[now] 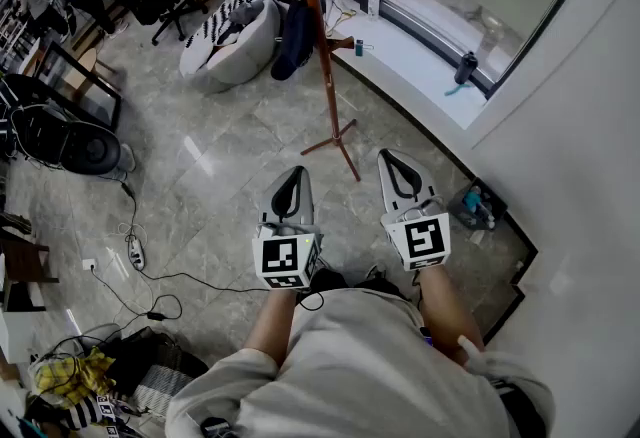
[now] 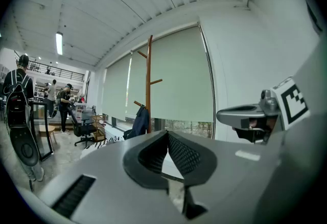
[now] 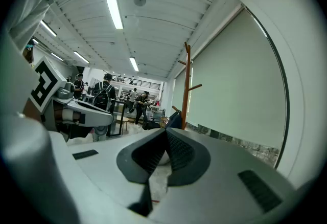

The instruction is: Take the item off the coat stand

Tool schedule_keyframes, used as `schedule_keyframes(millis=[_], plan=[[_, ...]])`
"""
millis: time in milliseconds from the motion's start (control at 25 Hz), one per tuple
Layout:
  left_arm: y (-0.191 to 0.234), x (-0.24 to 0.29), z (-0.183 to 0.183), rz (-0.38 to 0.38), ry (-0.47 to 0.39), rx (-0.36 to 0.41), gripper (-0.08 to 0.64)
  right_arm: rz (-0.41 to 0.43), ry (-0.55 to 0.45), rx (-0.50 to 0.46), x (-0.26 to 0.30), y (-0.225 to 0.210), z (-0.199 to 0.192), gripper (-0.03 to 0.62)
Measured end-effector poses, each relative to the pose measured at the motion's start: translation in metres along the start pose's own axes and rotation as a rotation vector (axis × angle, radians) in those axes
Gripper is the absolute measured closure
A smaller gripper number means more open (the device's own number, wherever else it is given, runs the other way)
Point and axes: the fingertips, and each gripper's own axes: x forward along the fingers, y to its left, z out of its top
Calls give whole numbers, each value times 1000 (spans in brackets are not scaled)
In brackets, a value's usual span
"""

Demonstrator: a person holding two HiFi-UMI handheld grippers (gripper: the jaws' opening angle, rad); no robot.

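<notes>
Two grippers are in view, both held low in front of you. The left gripper (image 1: 290, 188) has its jaws together with nothing between them. The right gripper (image 1: 404, 176) is the same, with tips meeting and nothing gripped.

There's one coat stand, a red-brown wooden pole with pegs (image 1: 318, 36). It stands on the grey marble floor ahead of you, and its feet are just beyond the gripper tips and between the two.

One item hangs on it, a dark navy garment (image 1: 293, 41) on a lower peg, on the left side of the pole. It is well apart from both grippers and neither touches it. The left gripper view shows the garment (image 2: 140, 121) hanging next to the pole (image 2: 149, 85), above the closed tips (image 2: 167, 134).

A window sill runs behind the stand with two bottles on it, one clear (image 1: 373, 4) and one dark (image 1: 466, 67). One grey round lounger with a striped cloth (image 1: 232, 38) sits on the floor left of the stand.
</notes>
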Motion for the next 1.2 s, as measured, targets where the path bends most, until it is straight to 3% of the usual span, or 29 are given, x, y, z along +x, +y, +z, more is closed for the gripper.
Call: schedule_keyframes(millis=[200,400,560,680,800,1200], plan=[[32,-6,-5,-35,18,-11,548,-17,0,41,22,26,-1,588],[73,-8,-10,-58,36,-60,549,34,28,101,54,60,-5,586],[107,-17,-9,-66,14,-48,548,25,51,74,80,80,-1,586],[136,-18,-20,-51,38,-87,549,16,63,64,101,91,-1,586],[150,-13,-21,-47,38,-131,549,28,78,52,120,93,-1,586],[203,59,-24,-82,93,-84,549,26,50,111,205,65,-19,586]])
